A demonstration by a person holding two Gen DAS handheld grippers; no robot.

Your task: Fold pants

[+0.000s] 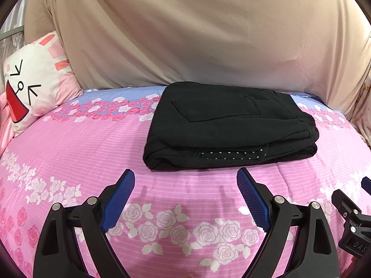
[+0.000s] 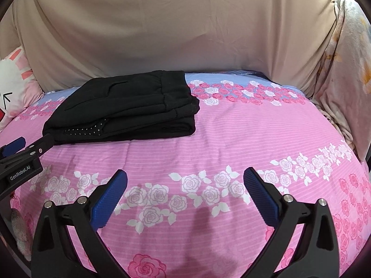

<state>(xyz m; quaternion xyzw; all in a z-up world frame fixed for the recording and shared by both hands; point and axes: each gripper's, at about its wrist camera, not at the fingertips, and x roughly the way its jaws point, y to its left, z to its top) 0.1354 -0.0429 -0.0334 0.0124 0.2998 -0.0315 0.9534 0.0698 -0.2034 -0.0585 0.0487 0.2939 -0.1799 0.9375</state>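
Black pants lie folded into a thick rectangular stack on the pink rose-print bedspread, a dotted inner band showing at the near edge. In the right wrist view the same stack of pants sits far left. My left gripper stands open just short of the stack's near edge, nothing between its blue pads. Over bare bedspread, to the right of the stack, my right gripper is wide open and holds nothing. Each gripper shows at the edge of the other's view.
A white and pink cartoon rabbit pillow leans at the far left. A beige cloth hangs behind the bed. A pale patterned cloth hangs at the right edge.
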